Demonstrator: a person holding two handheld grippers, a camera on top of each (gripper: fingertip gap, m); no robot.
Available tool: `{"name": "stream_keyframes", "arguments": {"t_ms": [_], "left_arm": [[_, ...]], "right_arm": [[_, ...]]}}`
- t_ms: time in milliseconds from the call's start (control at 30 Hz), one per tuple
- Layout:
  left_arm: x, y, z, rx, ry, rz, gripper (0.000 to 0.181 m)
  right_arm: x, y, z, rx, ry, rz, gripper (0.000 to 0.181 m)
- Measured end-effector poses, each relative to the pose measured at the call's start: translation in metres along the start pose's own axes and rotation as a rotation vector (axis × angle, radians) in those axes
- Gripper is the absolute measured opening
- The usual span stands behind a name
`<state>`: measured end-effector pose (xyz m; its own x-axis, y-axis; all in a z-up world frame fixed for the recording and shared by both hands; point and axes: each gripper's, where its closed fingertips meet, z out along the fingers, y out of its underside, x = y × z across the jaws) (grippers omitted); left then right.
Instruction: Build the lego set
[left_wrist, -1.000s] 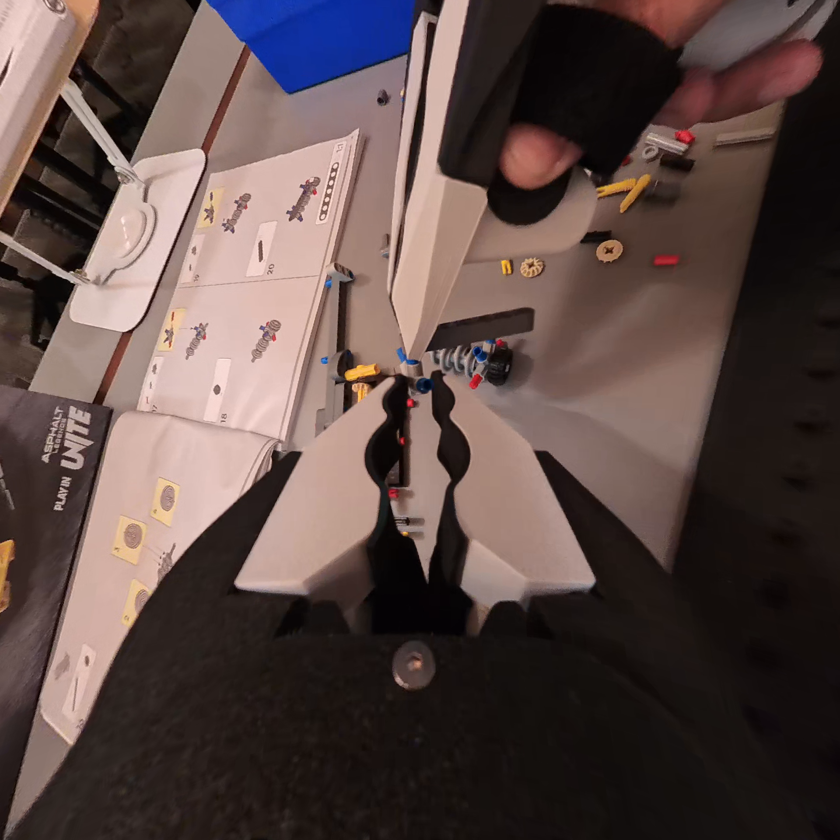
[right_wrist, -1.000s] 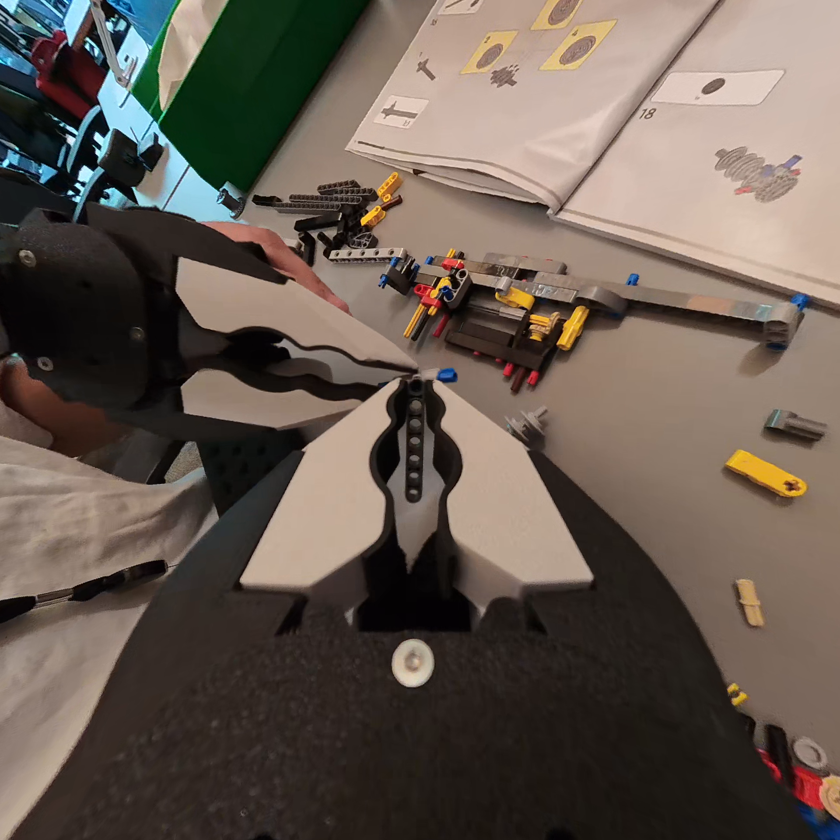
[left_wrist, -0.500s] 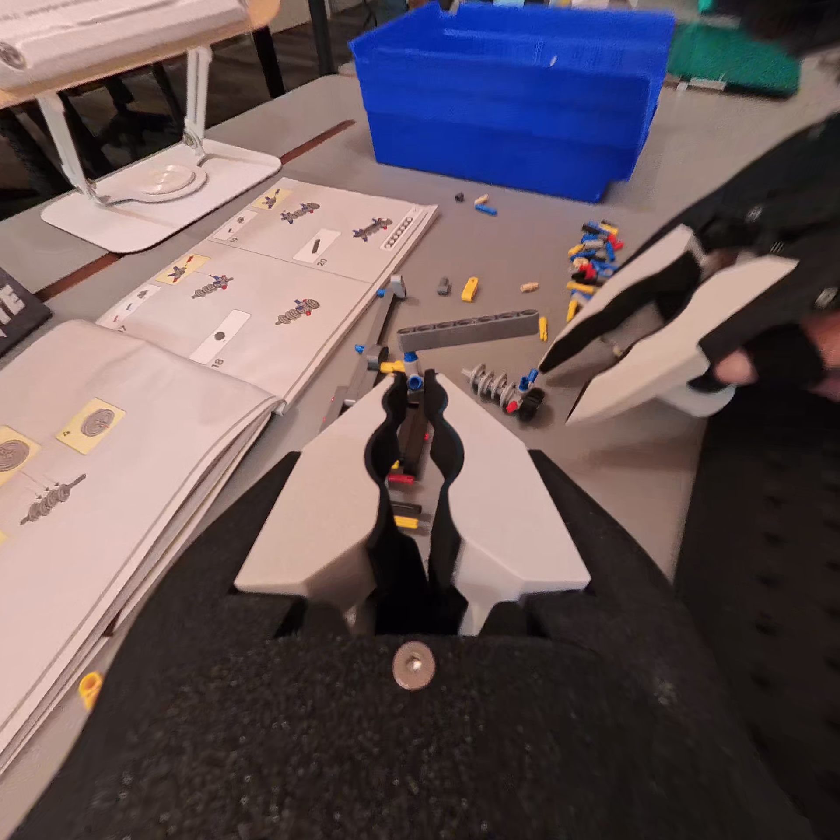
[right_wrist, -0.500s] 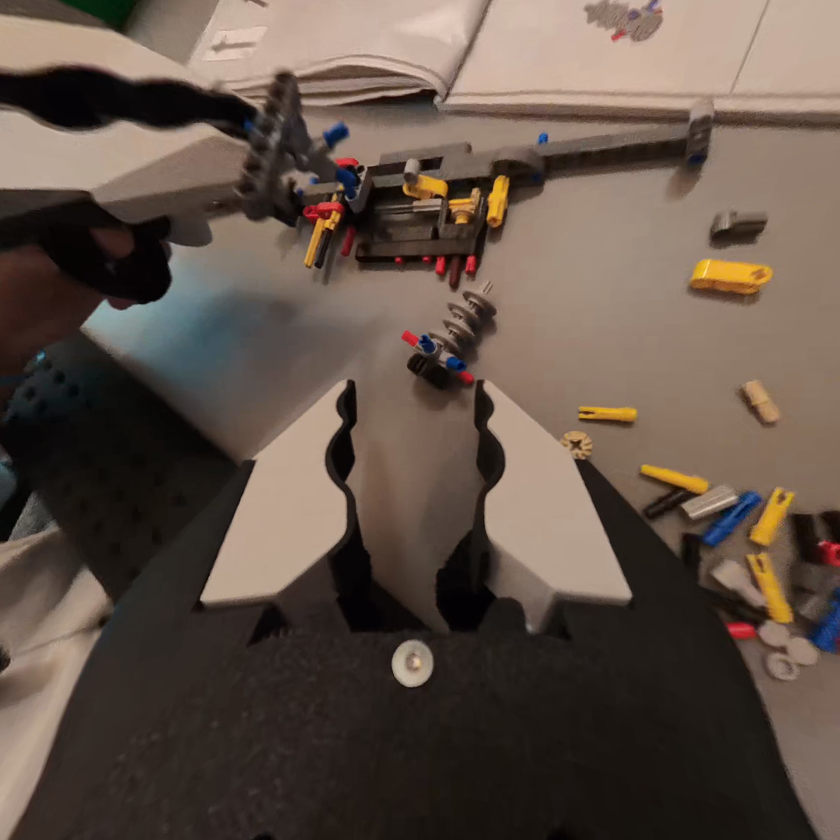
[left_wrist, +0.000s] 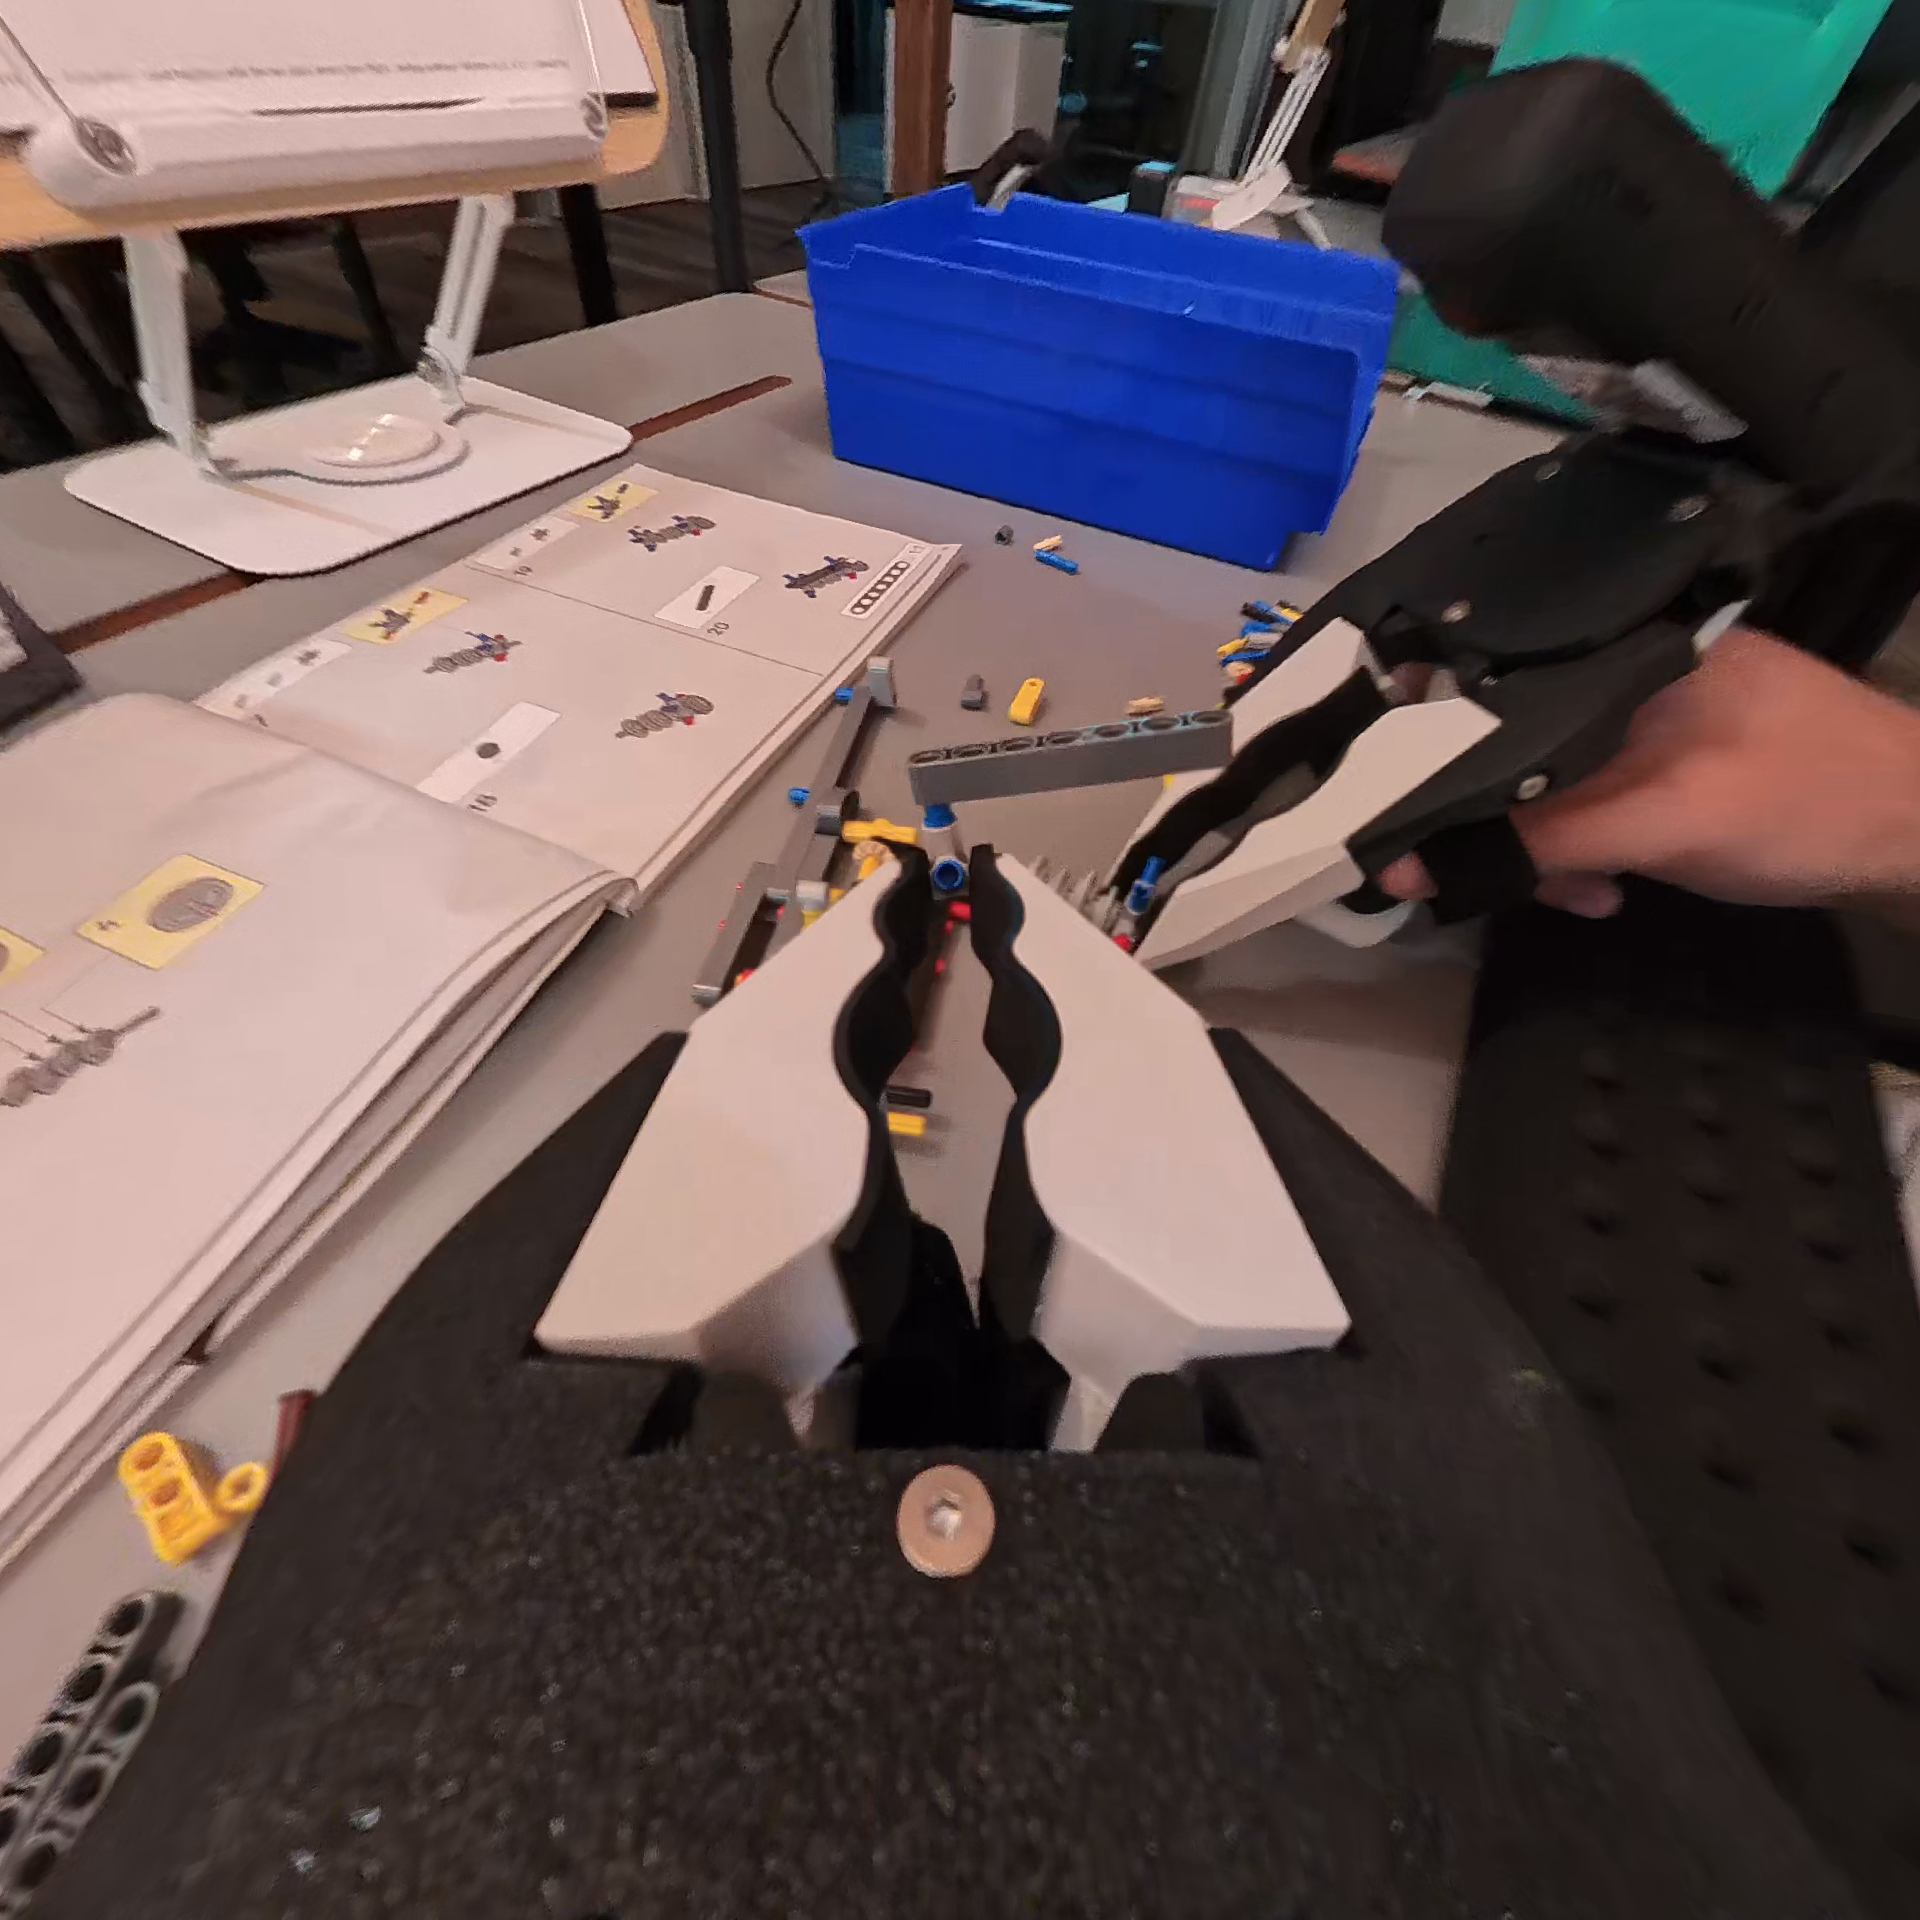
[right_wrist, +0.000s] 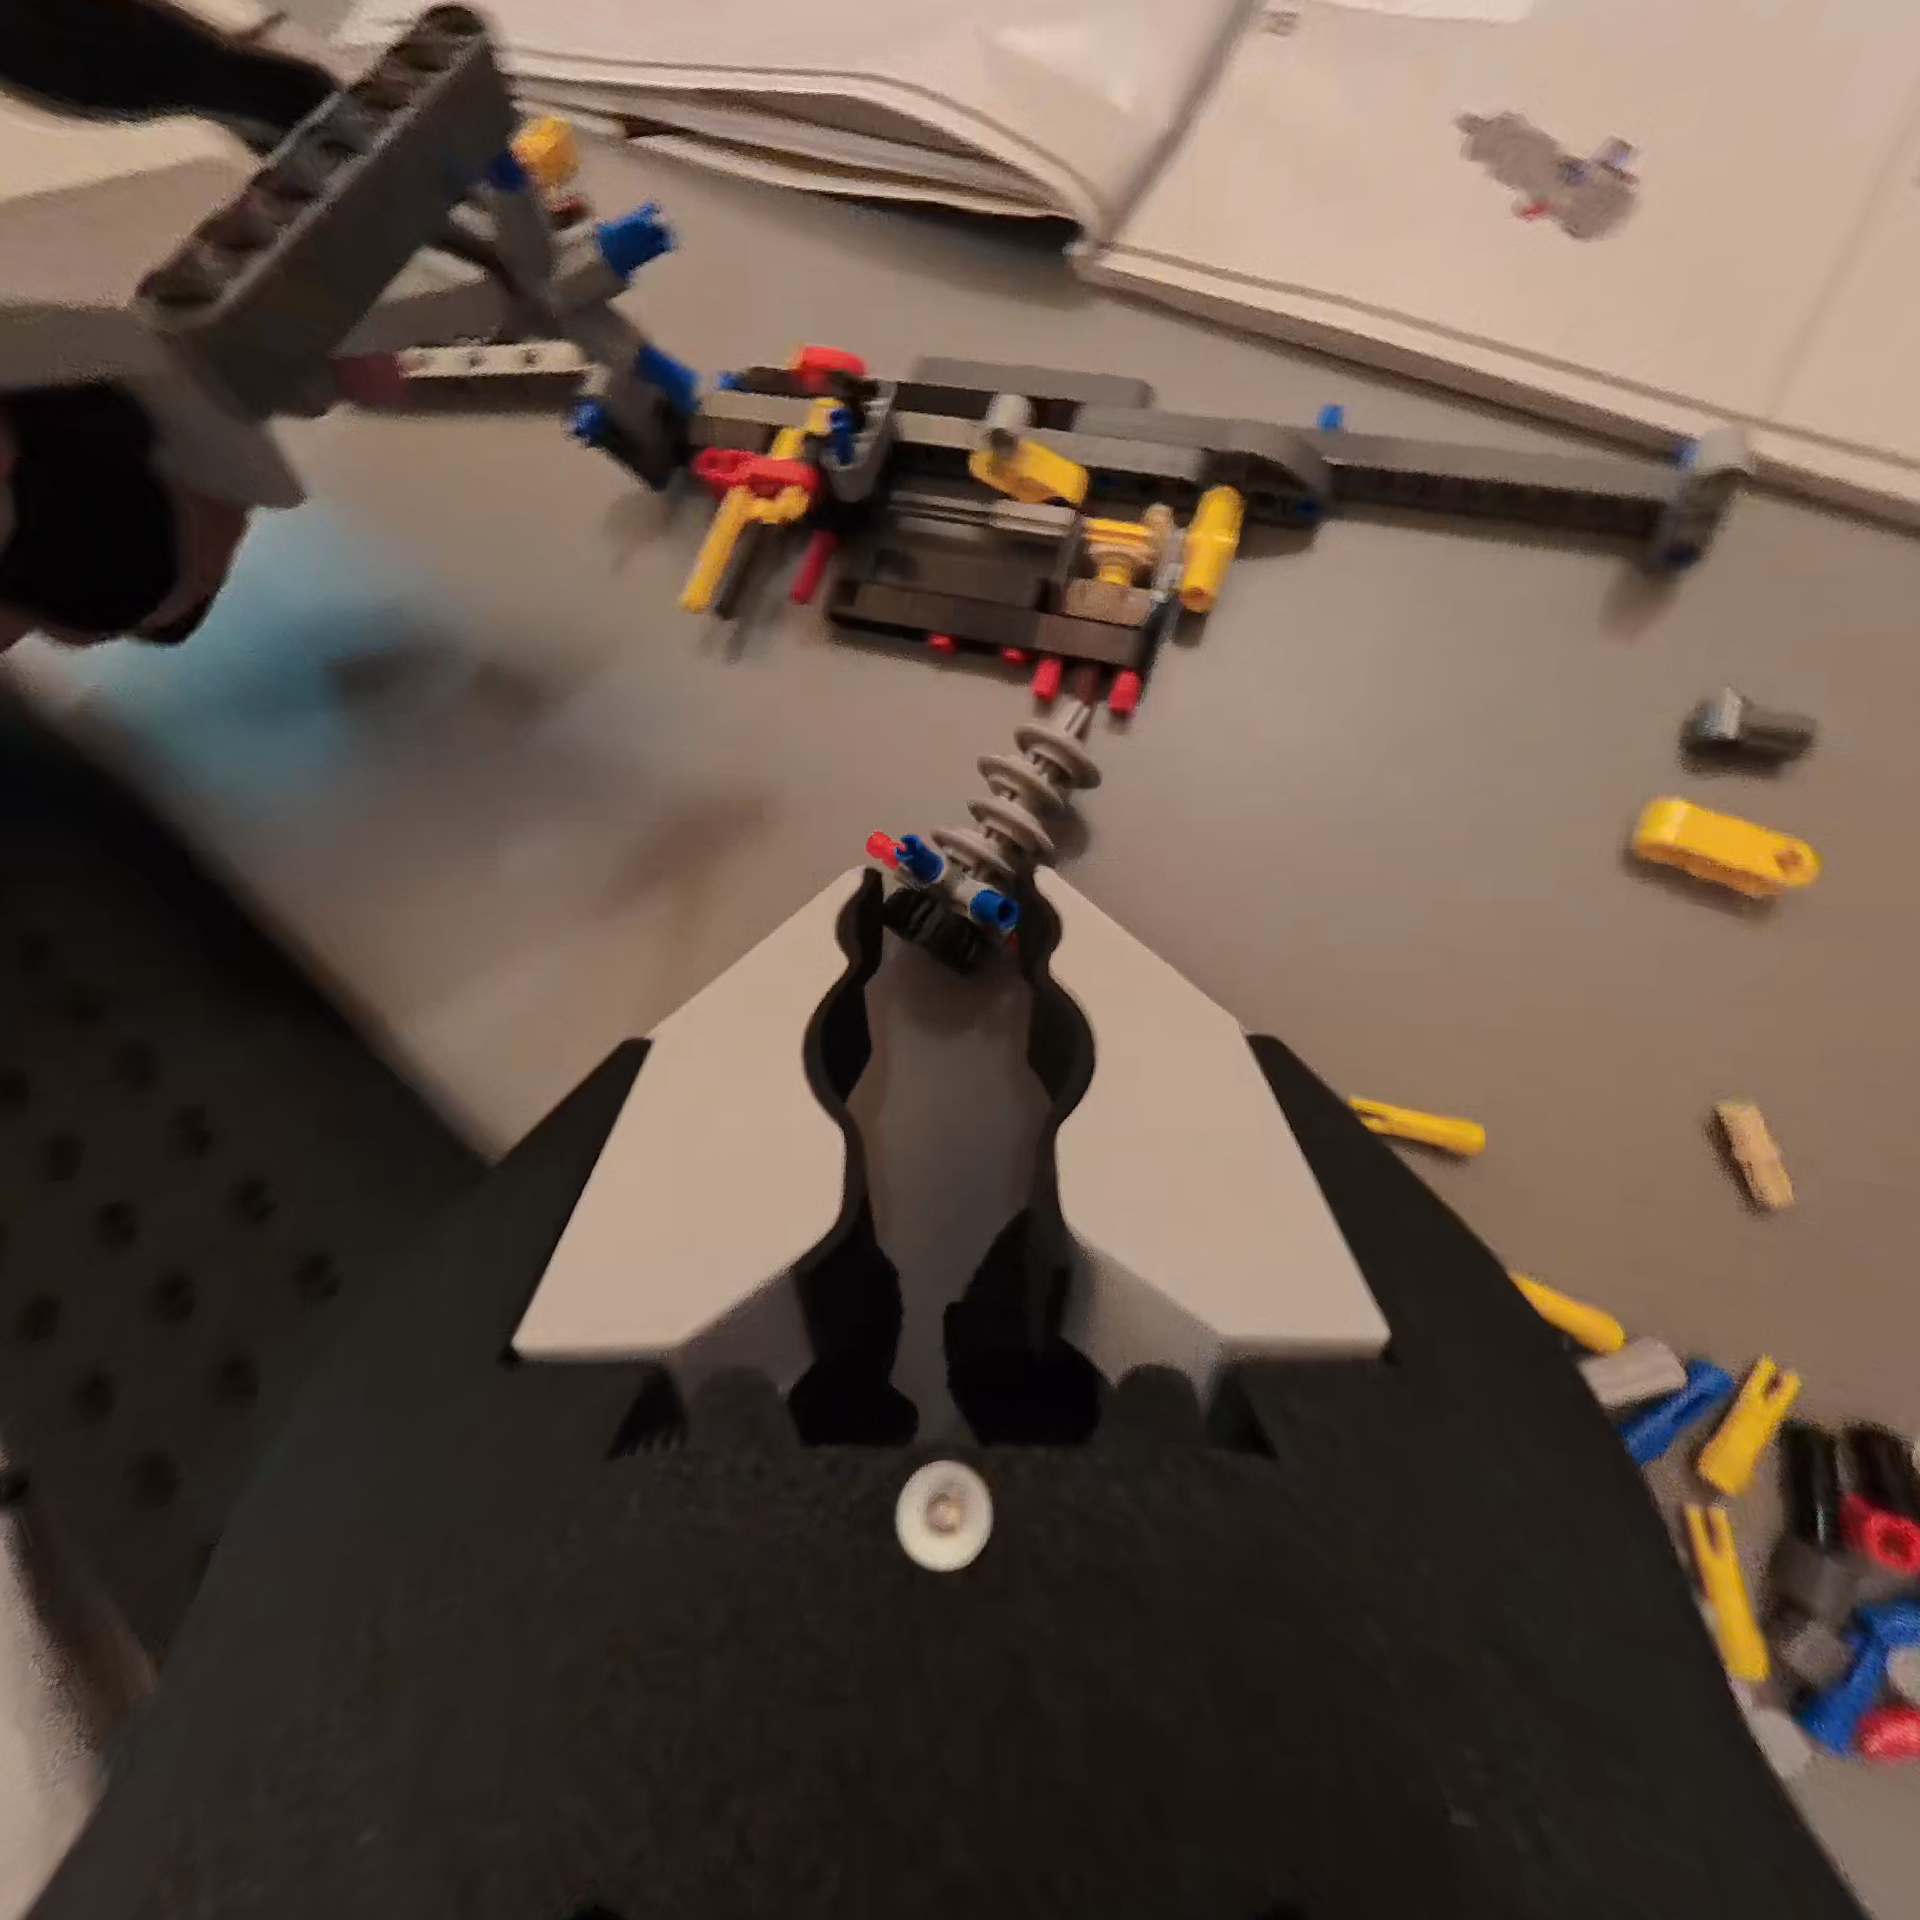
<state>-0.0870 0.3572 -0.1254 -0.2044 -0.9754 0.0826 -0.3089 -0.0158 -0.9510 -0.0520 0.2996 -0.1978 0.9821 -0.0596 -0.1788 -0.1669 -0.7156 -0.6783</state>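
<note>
In the left wrist view we see our left gripper (left_wrist: 948, 868) with its jaws drawn narrow, pinching a small blue pin piece (left_wrist: 943, 875) at the tips. A grey holed beam (left_wrist: 1070, 755) rises from that piece and reaches away beyond the tips to the right. Just past the tips lies the long dark lego assembly (left_wrist: 805, 862) on the grey table (left_wrist: 1049, 623), and the open instruction booklet (left_wrist: 436, 769) spreads to the left of the jaws. The right gripper (left_wrist: 1143, 904) shows off to the right, low over the table.

In the right wrist view — somewhat blurred — the right gripper (right_wrist: 951, 909) has its jaws partly closed around the black gear end of a grey worm-gear shaft (right_wrist: 1013, 805). The shaft runs forward from the tips toward the assembly (right_wrist: 997, 520).
</note>
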Motion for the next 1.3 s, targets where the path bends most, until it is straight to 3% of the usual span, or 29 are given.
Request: {"name": "stream_keyframes", "arguments": {"t_ms": [67, 267, 333, 567, 967, 1100, 1300], "left_arm": [[0.000, 0.001, -0.005, 0.008, 0.042, -0.060, 0.006], [0.007, -0.023, -0.030, 0.194, 0.229, -0.224, 0.006], [0.010, -0.032, -0.037, 0.250, 0.278, -0.265, 0.006], [0.017, -0.039, -0.040, 0.294, 0.323, -0.281, 0.006], [0.025, -0.032, -0.032, 0.245, 0.290, -0.183, 0.006], [0.025, -0.025, -0.029, 0.203, 0.234, -0.083, 0.006], [0.021, -0.006, -0.019, 0.076, 0.110, 0.072, 0.006]], "right_arm": [[0.001, 0.000, -0.002, -0.004, -0.017, -0.028, 0.024], [-0.070, -0.053, -0.050, 0.185, -0.458, -0.055, 0.023], [-0.083, -0.066, -0.062, 0.170, -0.501, -0.052, 0.023], [-0.106, -0.077, -0.073, 0.092, -0.542, -0.110, 0.023], [-0.099, -0.069, -0.067, 0.048, -0.550, -0.046, 0.023], [-0.097, -0.065, -0.064, 0.019, -0.549, -0.017, 0.024], [-0.086, -0.052, -0.048, -0.026, -0.420, -0.133, 0.023]]}}
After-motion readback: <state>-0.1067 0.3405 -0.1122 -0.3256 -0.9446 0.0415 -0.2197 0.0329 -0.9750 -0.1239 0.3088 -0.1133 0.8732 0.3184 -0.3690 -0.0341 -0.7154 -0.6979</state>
